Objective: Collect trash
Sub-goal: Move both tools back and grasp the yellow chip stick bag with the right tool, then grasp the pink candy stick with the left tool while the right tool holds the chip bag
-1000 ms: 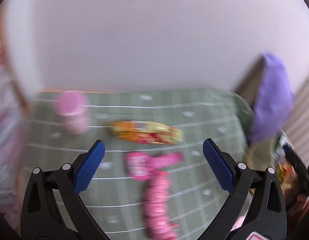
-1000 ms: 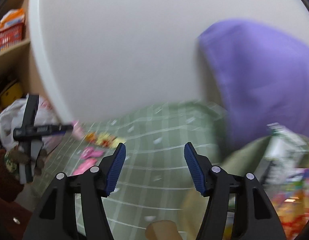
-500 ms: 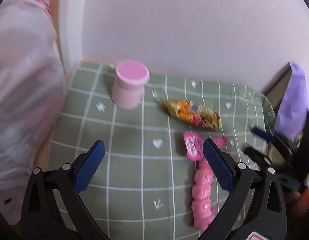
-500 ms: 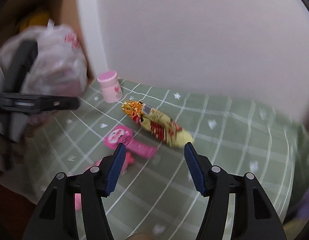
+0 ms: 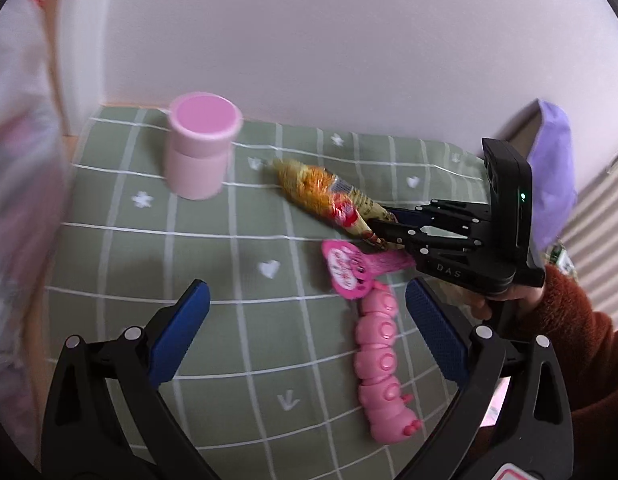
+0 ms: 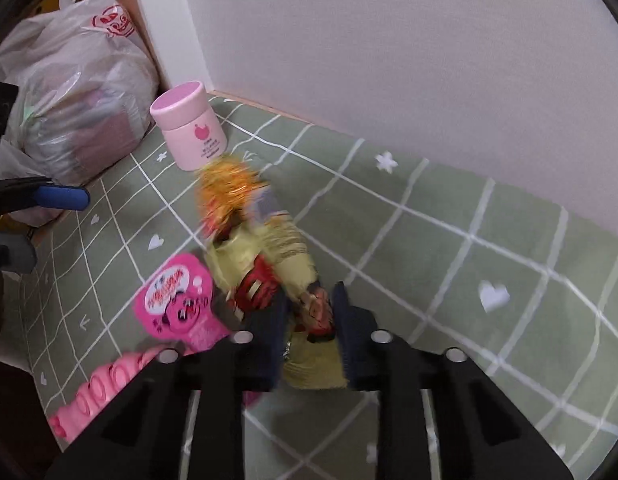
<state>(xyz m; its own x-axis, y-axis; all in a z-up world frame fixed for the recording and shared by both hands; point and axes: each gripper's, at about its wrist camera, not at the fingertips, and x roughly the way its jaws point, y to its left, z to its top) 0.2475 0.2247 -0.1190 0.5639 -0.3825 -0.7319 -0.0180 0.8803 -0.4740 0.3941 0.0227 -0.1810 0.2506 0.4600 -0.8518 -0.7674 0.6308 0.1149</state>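
Crinkly glossy foil wrapper [image 6: 261, 256] (yellow-orange) on matt checked cloth [image 6: 449, 264]

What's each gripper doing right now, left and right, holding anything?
Left gripper: open, holding nothing, above the green cloth.
Right gripper: closing around the end of the yellow snack wrapper, which sits between its fingers.

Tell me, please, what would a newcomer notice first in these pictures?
First, the right gripper, its jaws closing around the near end of a yellow and orange snack wrapper on the green checked cloth. Beside it lies a bright pink toy package; a pink jar stands behind.
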